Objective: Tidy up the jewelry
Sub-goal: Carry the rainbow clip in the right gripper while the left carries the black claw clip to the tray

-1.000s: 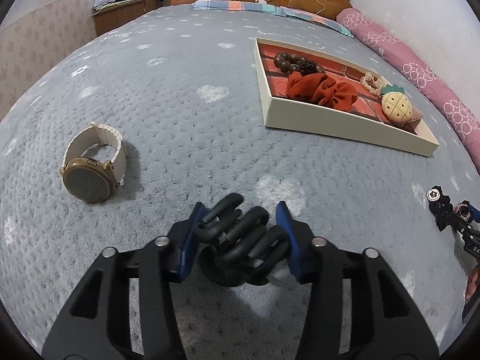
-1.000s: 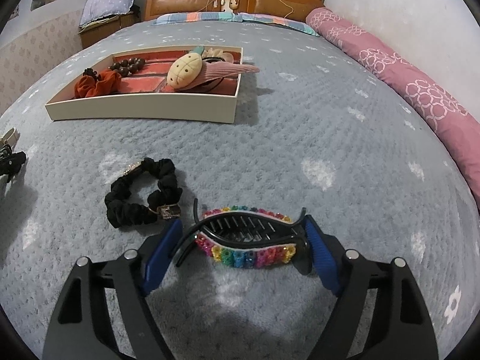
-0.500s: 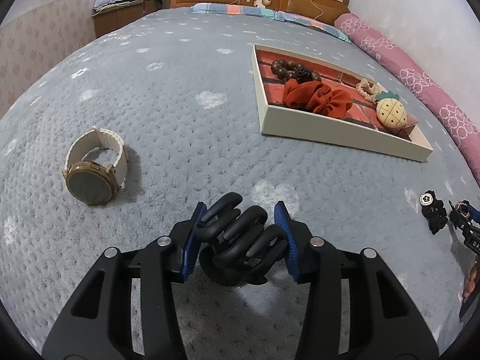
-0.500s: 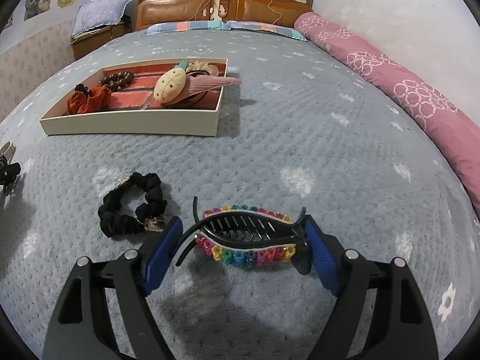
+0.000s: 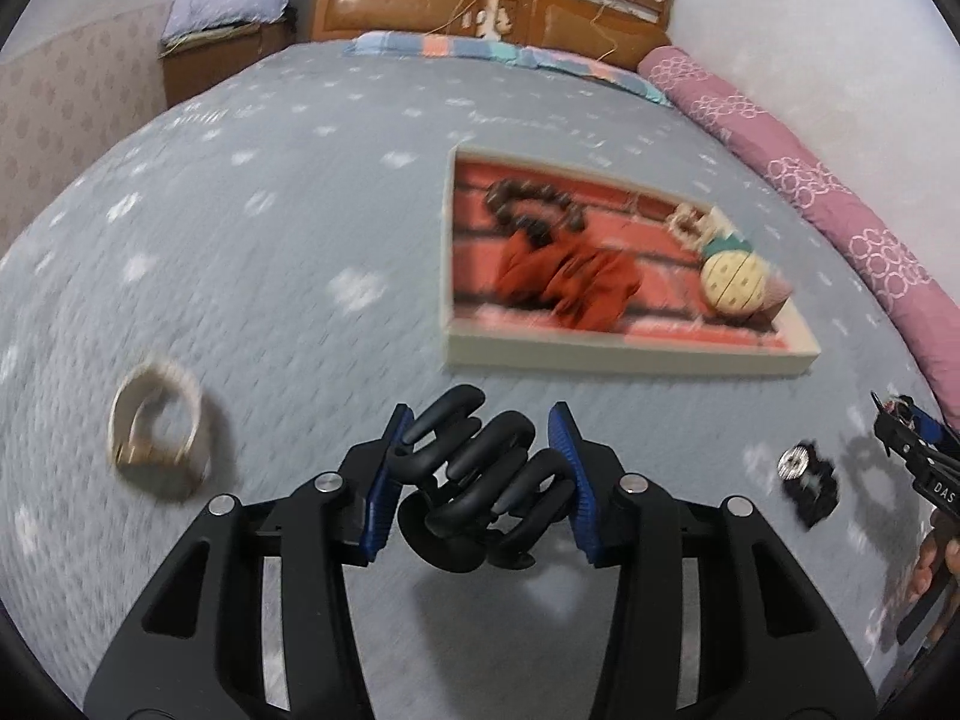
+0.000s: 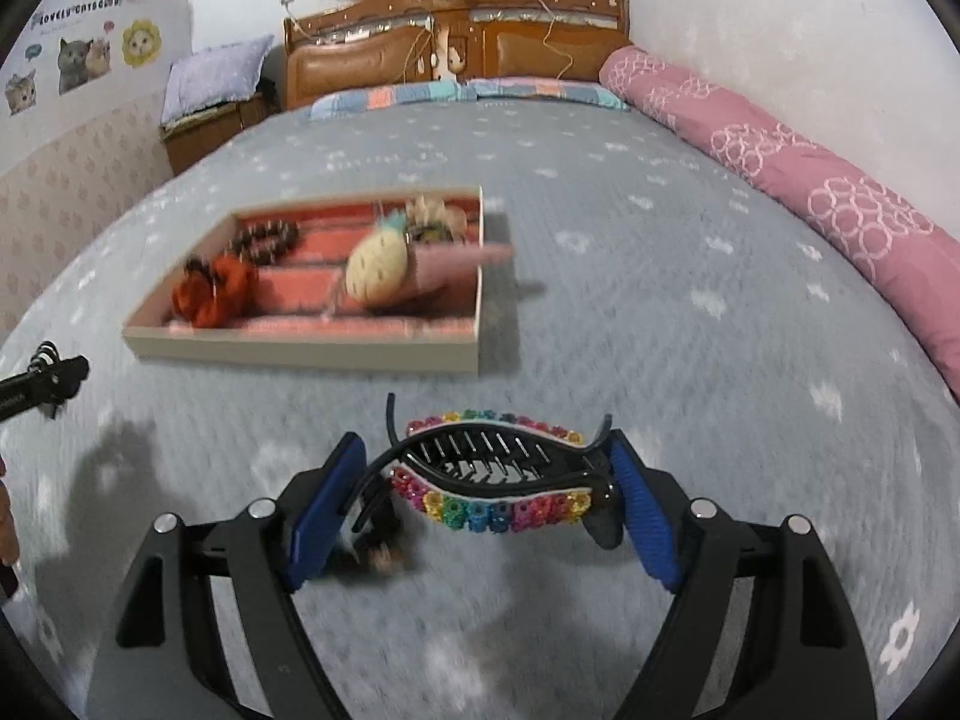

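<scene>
Both tongs have been raised off the bed, the left tongs (image 5: 477, 474) clamped on a black claw clip (image 5: 480, 486) and the right tongs (image 6: 486, 504) on a rainbow hair clip (image 6: 495, 480), probably for carrying to the tray (image 5: 624, 357) near the bed's middle.

Blurred watch (image 5: 157, 427), tray (image 5: 624, 357) contents

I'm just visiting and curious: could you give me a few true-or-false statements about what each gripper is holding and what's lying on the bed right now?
1. The left gripper clamps a black claw clip. True.
2. The right gripper is empty. False: it holds a rainbow-trimmed hair clip.
3. The tray holds an orange scrunchie. True.
4. The watch lies in the tray. False: it lies on the grey bedspread.
</scene>
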{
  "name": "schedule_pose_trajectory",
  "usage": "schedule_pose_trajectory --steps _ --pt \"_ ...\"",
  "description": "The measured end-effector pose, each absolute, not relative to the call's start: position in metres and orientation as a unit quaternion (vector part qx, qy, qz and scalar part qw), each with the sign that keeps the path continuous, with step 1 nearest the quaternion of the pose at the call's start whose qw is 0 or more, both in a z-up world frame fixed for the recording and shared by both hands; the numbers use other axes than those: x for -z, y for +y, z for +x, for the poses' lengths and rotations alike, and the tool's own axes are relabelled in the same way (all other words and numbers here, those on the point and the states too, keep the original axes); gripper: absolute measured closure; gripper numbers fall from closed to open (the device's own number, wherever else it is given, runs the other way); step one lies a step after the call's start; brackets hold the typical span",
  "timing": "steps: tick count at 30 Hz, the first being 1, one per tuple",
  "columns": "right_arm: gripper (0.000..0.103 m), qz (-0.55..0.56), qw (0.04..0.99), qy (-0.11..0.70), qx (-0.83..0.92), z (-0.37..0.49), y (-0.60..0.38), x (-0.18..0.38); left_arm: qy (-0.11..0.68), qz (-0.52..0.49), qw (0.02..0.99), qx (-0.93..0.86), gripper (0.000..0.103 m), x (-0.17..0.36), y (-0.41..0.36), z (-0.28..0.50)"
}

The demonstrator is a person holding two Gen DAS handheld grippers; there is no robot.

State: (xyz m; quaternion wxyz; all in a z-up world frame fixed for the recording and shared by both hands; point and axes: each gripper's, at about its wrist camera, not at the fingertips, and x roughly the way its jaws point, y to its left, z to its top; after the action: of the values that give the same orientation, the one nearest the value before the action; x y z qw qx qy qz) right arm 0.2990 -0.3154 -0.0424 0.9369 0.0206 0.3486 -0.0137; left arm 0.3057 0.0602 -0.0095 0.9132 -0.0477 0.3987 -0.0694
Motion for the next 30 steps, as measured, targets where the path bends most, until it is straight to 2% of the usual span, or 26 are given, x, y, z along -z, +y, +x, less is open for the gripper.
schedule_pose_trajectory --steps 7,13,20,30 --pt "0.024 0.025 0.946 0.323 -0.004 0.374 -0.293 0.017 0.383 -0.035 0.919 0.083 0.058 -0.015 0.023 0.374" --pt "0.024 0.035 0.941 0.337 -0.016 0.452 -0.274 0.019 0.387 -0.032 0.917 0.086 0.058 -0.02 0.001 0.445" --pt "0.024 0.037 0.932 0.359 -0.01 0.517 -0.259 0.041 0.428 -0.027 0.9 0.072 0.058 0.004 -0.004 0.518" --pt "0.024 0.027 0.91 0.414 0.014 0.565 -0.253 0.071 0.47 -0.008 0.88 0.065 0.058 0.036 -0.021 0.553"
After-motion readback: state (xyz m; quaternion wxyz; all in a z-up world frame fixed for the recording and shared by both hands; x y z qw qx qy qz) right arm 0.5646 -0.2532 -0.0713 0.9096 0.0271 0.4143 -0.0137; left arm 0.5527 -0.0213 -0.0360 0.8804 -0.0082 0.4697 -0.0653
